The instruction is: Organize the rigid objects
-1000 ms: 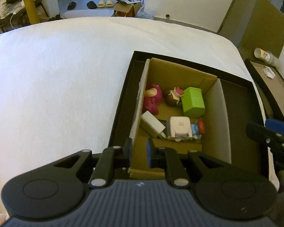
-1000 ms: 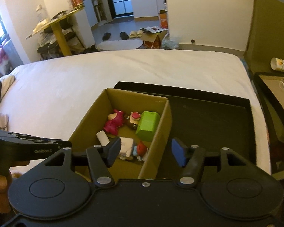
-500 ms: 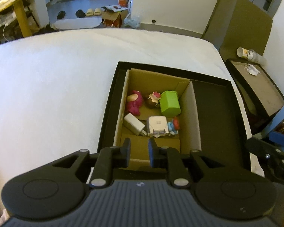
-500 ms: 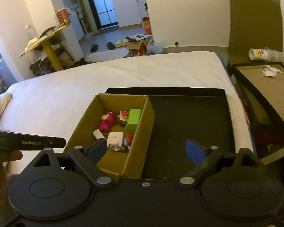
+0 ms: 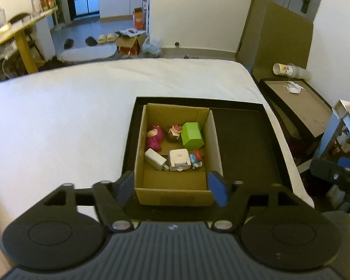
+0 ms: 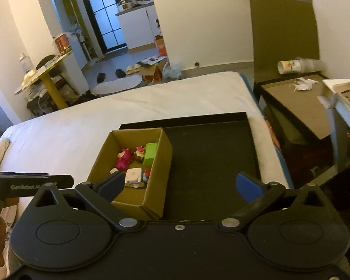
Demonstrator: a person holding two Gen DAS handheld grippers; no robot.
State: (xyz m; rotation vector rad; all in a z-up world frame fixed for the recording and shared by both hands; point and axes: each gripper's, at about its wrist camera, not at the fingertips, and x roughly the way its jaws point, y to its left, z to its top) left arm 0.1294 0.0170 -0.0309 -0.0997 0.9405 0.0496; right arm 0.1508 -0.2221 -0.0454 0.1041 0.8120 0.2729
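Fingers [image 5: 215, 187] of both grippers spread wide, empty.

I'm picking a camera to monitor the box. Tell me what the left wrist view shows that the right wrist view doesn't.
Only the left wrist view shows the white charger whole and the box floor in front of it. Only the right wrist view shows the cardboard box outer right wall and the other handheld unit. Both show the pink toy, green block and black tray.
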